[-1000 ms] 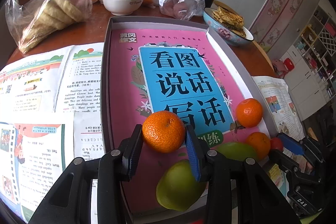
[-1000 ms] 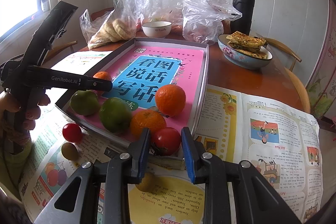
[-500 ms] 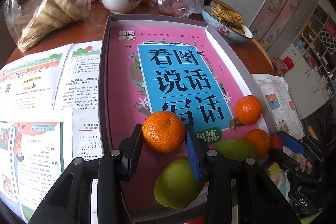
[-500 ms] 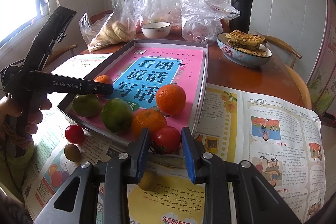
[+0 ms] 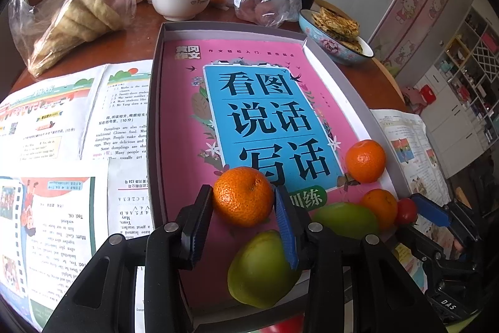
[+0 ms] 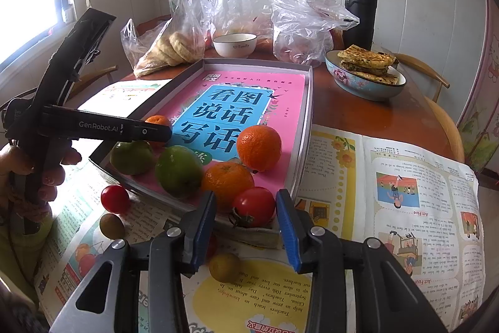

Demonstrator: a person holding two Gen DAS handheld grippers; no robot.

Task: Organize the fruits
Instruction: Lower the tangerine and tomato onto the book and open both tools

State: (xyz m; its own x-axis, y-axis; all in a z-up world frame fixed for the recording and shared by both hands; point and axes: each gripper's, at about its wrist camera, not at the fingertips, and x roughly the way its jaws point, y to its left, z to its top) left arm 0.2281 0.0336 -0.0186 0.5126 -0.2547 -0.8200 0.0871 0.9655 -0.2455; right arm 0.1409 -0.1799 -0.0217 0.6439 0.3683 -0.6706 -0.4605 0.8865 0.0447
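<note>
Two grippers in play. Left gripper: jaws clenched on a small orange mandarin, fruit seated between both blue pads, touching each, sitting at the tips. It hangs over the near end of the shallow grey cardboard tray lined with a pink-and-blue book cover. Just below the jaws, a green pear-shaped fruit lies in the tray; the right pad overlaps it in view. Right of the jaws: a second green fruit, two more mandarins, all in the tray.

Right gripper: jaws released, spread wide. A red cherry tomato sits between the tips at the tray's near edge, gaps on both sides, no pad contact visible. Below the left pad, a small yellow-brown round fruit rests on the printed paper sheets covering the brown wooden table. Further left of the jaws, another red tomato and a brownish fruit on the paper, outside the tray.
</note>
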